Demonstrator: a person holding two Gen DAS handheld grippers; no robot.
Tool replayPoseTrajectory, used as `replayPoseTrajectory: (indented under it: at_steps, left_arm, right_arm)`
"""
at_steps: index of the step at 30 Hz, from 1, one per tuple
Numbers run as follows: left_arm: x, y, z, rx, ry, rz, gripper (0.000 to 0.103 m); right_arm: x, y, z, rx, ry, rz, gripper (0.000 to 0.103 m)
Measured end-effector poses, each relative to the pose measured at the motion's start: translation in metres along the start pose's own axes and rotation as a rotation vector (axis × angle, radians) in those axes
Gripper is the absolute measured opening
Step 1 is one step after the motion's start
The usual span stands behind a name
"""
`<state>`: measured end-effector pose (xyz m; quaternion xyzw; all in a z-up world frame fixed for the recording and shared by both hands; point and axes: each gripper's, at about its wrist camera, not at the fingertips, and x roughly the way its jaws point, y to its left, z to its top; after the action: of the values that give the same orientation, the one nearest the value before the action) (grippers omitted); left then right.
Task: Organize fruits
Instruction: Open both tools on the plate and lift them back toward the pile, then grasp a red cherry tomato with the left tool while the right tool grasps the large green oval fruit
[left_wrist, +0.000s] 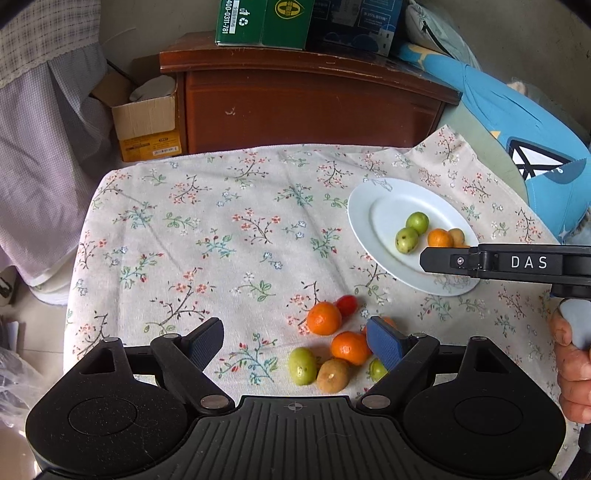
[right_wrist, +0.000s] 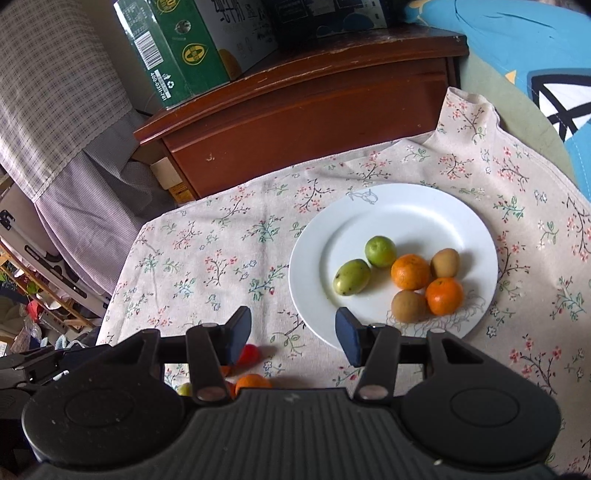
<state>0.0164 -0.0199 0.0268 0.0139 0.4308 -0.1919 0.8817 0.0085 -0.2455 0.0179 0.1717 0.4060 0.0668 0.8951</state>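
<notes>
A white plate (right_wrist: 461, 221) on the floral cloth holds two green fruits (right_wrist: 380, 251), two oranges (right_wrist: 410, 271) and two kiwis (right_wrist: 445, 263). It also shows in the left wrist view (left_wrist: 369, 206). Loose fruit lies on the cloth: oranges (left_wrist: 324, 318), a red tomato (left_wrist: 346, 305), a green fruit (left_wrist: 302, 366) and a kiwi (left_wrist: 333, 375). My left gripper (left_wrist: 295, 347) is open and empty, its right finger over the loose pile. My right gripper (right_wrist: 293, 334) is open and empty at the plate's near-left rim; it also shows from the side in the left wrist view (left_wrist: 424, 260).
A brown wooden cabinet (left_wrist: 303, 103) stands behind the table with green and dark boxes (left_wrist: 264, 22) on top. A cardboard box (left_wrist: 146, 122) sits on the floor at left. Blue bedding (left_wrist: 517, 122) lies at the right. The cloth's left half (left_wrist: 184, 240) is bare.
</notes>
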Motion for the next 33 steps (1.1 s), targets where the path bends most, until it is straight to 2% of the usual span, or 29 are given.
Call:
replayPoseTrajectory:
  at_steps: [10, 15, 28, 33]
  left_arm:
    - [0.002, -0.005, -0.036, 0.069, 0.079, -0.016, 0.086]
    - [0.007, -0.008, -0.047, 0.087, 0.105, -0.012, 0.086]
    - [0.015, -0.017, -0.055, 0.123, 0.119, -0.02, 0.085]
    - [0.019, -0.016, -0.055, 0.105, 0.119, -0.017, 0.083]
  right_arm:
    - [-0.009, 0.01, -0.038, -0.009, 0.06, 0.023, 0.051]
    - [0.0, 0.017, -0.053, -0.039, 0.117, 0.037, 0.051]
    - [0.025, 0.03, -0.063, -0.098, 0.177, 0.028, 0.05]
    - [0.029, 0.033, -0.064, -0.122, 0.169, 0.005, 0.042]
